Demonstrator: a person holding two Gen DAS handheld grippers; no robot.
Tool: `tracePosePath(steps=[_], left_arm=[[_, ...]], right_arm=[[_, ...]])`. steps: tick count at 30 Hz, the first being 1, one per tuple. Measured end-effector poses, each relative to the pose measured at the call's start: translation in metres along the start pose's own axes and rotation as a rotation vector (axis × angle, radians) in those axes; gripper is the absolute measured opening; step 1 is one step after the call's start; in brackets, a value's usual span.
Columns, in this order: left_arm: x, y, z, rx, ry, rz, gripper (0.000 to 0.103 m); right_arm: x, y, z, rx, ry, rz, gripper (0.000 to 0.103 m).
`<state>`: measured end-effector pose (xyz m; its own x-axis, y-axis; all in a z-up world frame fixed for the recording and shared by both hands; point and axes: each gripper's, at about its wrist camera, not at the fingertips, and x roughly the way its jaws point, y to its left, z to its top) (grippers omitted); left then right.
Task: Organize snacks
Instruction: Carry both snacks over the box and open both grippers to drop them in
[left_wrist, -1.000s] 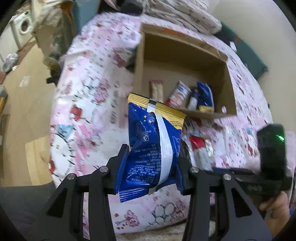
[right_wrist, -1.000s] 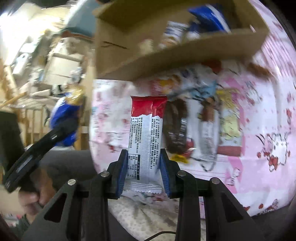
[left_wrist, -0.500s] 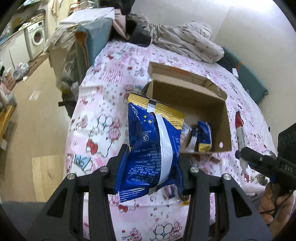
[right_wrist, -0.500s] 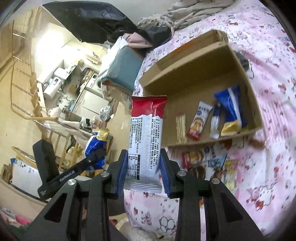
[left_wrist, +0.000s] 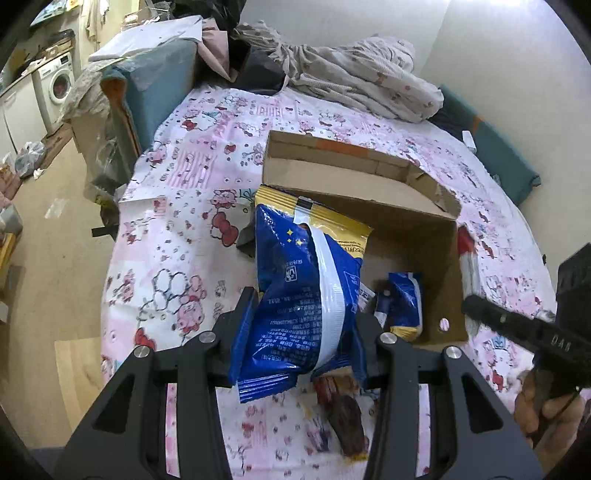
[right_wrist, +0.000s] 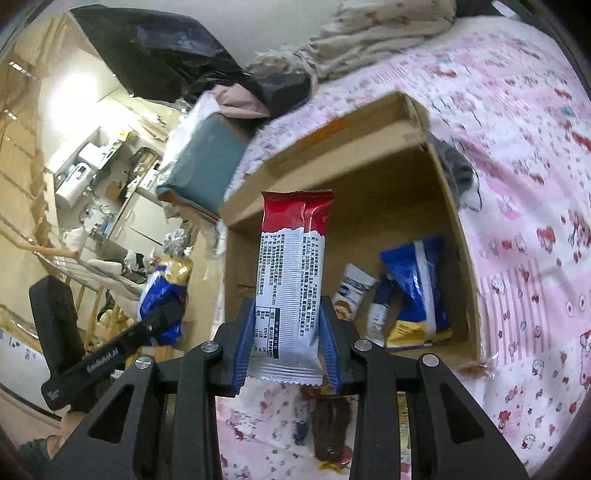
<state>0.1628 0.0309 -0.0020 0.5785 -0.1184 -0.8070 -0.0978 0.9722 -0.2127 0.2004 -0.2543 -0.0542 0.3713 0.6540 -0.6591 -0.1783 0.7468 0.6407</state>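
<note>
The left gripper clamps a blue snack bag with a gold top and white stripe, held upright before the open cardboard box on the pink bedsheet. The right gripper pinches a white bar wrapper, red-topped, dense print. 3 packets lie in the box.

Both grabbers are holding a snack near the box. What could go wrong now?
The left gripper pinches only the bottom of the puffy blue bag, so it might slip. The right gripper with the red-topped bar is close by; they could bump over the cardboard box.
</note>
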Motion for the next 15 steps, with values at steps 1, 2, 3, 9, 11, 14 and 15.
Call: tracePosePath(steps=[1, 2, 3, 9, 11, 14, 15], left_arm=[[0.007, -0.002, 0.001, 0.006, 0.008, 0.003, 0.04], [0.014, -0.004, 0.002, 0.011, 0.015, 0.003, 0.04], [0.018, -0.006, 0.003, 0.014, 0.018, 0.002, 0.04], [0.042, -0.017, 0.004, 0.056, 0.018, -0.001, 0.04], [0.048, -0.02, 0.002, 0.076, 0.033, 0.007, 0.04], [0.055, -0.019, 0.004, 0.068, 0.047, 0.007, 0.04], [0.057, -0.018, 0.005, 0.064, 0.051, 0.012, 0.04]], right_arm=[[0.001, -0.003, 0.0, 0.013, 0.004, 0.004, 0.035], [0.002, -0.004, 0.0, 0.018, 0.008, 0.0, 0.035], [0.005, -0.005, 0.0, 0.009, 0.011, -0.017, 0.035], [0.021, -0.011, -0.002, 0.002, 0.041, -0.072, 0.035], [0.028, -0.012, -0.002, -0.001, 0.059, -0.086, 0.035], [0.037, -0.014, 0.0, 0.001, 0.079, -0.1, 0.035], [0.039, -0.015, 0.0, 0.006, 0.083, -0.102, 0.035]])
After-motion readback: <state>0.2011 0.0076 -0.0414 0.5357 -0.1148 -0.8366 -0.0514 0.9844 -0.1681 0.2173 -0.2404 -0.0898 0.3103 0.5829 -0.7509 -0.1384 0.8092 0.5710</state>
